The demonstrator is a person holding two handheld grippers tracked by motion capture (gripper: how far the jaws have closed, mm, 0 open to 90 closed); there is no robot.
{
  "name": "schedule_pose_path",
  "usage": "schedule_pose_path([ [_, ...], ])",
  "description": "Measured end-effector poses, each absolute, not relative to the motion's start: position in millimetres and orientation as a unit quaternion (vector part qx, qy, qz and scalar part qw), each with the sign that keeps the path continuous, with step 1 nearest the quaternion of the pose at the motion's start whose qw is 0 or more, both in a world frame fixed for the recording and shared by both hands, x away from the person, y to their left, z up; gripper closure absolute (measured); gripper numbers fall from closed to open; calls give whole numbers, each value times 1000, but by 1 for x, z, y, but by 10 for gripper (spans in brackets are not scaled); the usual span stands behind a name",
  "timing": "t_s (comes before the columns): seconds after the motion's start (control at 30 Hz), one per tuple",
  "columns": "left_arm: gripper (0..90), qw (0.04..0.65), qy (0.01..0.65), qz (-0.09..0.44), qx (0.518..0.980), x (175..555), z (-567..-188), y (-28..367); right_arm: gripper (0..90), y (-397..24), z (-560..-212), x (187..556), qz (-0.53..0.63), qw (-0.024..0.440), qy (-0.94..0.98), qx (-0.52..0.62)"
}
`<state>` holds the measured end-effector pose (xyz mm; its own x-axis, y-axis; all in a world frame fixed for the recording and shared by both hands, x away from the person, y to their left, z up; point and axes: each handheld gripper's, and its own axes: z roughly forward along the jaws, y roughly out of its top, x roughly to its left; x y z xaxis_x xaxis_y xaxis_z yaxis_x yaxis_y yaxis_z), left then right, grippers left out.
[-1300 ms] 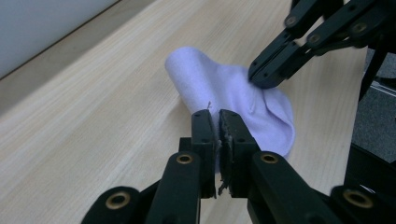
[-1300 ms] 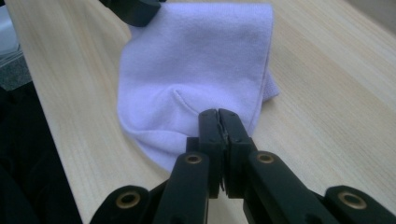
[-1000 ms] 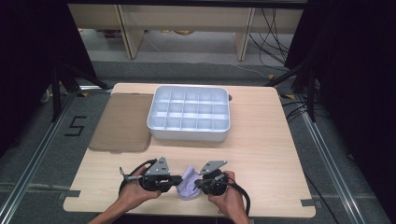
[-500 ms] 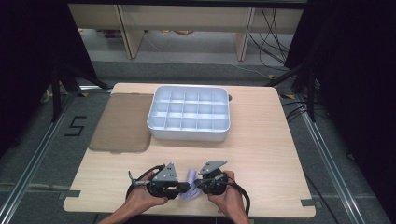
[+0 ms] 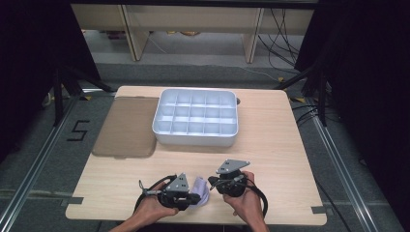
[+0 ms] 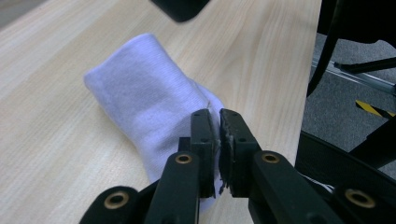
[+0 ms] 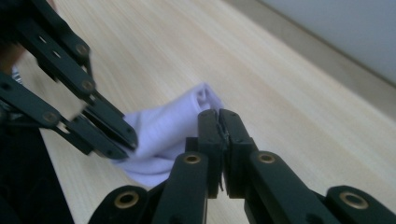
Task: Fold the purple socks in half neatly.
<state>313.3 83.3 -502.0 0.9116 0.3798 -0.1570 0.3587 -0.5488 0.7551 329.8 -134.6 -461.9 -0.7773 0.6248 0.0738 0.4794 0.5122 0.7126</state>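
left tongs (image 6: 218,135) pinching the white sock (image 6: 149,102) | right tongs (image 7: 218,135) gripping its other end | divided tray (image 5: 196,118) ahead staying empty, sorting not begun

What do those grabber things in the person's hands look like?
Both are black. The left tool and right tool each have two flat black jaws on jointed metal links with brass-coloured pins. Each has a grey three-cornered plate on top and a black cable looping off it. The forearms are bare, no sleeves.
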Motion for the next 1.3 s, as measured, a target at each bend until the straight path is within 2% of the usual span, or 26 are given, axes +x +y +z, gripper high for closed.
schedule_pose_path([
  [0.17, 835, 427, 206, 13, 880, 313, -502, 83, 884, -122, -458, 328, 393, 72, 866, 299],
  [0.4, 818, 432, 211, 11, 877, 314, -500, 84, 895, -107, -483, 339, 346, 69, 892, 284],
  [0.47, 813, 457, 219, 7, 862, 315, -488, 90, 895, -107, -486, 338, 340, 59, 889, 302],
  [0.57, 822, 482, 231, -2, 845, 315, -478, 97, 895, -106, -486, 338, 338, 67, 890, 300],
  [0.63, 826, 480, 223, -6, 848, 315, -478, 97, 895, -106, -486, 338, 338, 68, 890, 299],
  [0.83, 826, 422, 219, 1, 880, 310, -500, 92, 894, -106, -485, 337, 333, 65, 893, 297],
  [1.0, 832, 416, 232, 22, 879, 315, -502, 102, 895, -106, -485, 334, 329, 66, 894, 297],
  [1.3, 847, 420, 244, 25, 874, 326, -505, 110, 894, -107, -487, 328, 339, 54, 897, 278],
])
